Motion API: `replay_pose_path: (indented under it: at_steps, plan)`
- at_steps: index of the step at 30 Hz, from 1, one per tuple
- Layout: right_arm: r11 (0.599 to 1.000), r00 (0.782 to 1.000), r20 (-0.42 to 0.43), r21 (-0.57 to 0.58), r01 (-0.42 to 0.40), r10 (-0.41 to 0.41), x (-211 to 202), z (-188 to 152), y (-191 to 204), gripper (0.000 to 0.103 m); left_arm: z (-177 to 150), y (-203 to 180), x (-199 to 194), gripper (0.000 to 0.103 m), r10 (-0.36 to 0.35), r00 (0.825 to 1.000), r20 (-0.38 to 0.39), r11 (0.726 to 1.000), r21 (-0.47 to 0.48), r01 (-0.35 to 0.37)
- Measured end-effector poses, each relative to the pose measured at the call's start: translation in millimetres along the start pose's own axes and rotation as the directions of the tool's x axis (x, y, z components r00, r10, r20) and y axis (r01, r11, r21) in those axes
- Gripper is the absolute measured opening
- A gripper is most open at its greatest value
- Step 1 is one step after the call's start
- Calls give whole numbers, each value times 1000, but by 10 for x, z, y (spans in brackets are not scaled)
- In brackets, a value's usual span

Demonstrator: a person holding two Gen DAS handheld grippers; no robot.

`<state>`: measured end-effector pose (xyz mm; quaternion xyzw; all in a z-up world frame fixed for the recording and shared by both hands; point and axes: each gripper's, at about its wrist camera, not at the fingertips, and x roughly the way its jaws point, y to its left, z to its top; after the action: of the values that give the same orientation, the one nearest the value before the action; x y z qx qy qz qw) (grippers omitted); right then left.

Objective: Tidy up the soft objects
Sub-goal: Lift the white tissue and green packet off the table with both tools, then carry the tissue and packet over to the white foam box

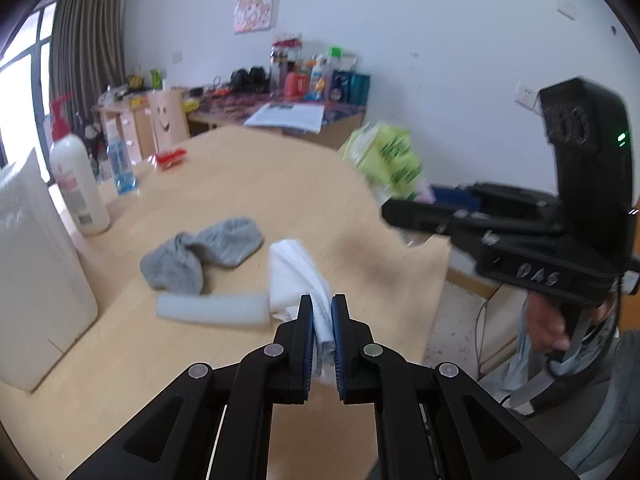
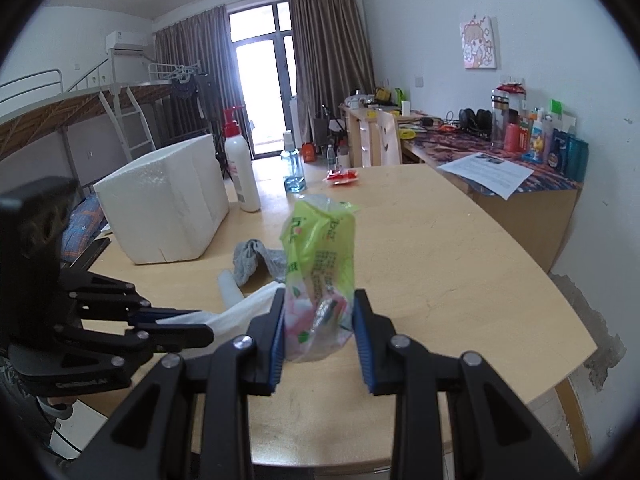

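My left gripper [image 1: 320, 304] is shut on a white cloth [image 1: 298, 276] that trails onto the wooden table [image 1: 248, 176]. A grey sock [image 1: 200, 254] lies crumpled just beyond it, and a white foam roll [image 1: 212, 310] lies in front of the sock. My right gripper [image 2: 319, 300] is shut on a green plastic tissue pack [image 2: 318, 252] and holds it upright above the table. In the left wrist view the right gripper [image 1: 394, 210] holds the pack [image 1: 386, 158] above the table's right edge. The left gripper [image 2: 200, 326] with the cloth [image 2: 240, 308] shows at the left.
A white foam box [image 2: 168, 204] stands at the table's left. Beside it are a white pump bottle [image 2: 242, 168], a blue spray bottle [image 2: 292, 168] and a red packet [image 2: 342, 177]. A cluttered desk [image 2: 520, 184] stands behind at the right.
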<state>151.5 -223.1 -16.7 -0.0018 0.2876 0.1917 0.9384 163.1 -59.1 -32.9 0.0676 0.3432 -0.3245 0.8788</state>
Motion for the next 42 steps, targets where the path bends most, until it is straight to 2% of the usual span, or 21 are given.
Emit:
replay_pose_path:
  at_steps: [3,12,23,31,34,37,42]
  plan:
    - [1000,1000,7,1,1,-1,-36,9,-1,35,59,-55,-112,9,-6,999,40,1000,7,6]
    - [1000,998,58,-16,1,0,-224,41,67,35,173,-148,-470,9,47,988,144,998,32,-52]
    - [998,992,126,-60,-11,18,-425,112,207,35,246,-278,-872,9,149,955,258,986,32,-162]
    - [994,982,185,-104,-26,45,-599,159,356,35,187,-333,-1180,9,272,902,335,959,-13,-284]
    - [992,977,203,-124,-33,58,-642,182,433,35,128,-357,-1326,9,325,871,368,941,-35,-336]
    - [989,973,217,-144,-43,74,-668,200,516,35,66,-373,-1468,9,358,845,398,928,-52,-369]
    - [983,966,235,-167,-71,109,-700,235,646,35,-54,-382,-1635,9,400,816,418,911,-85,-403]
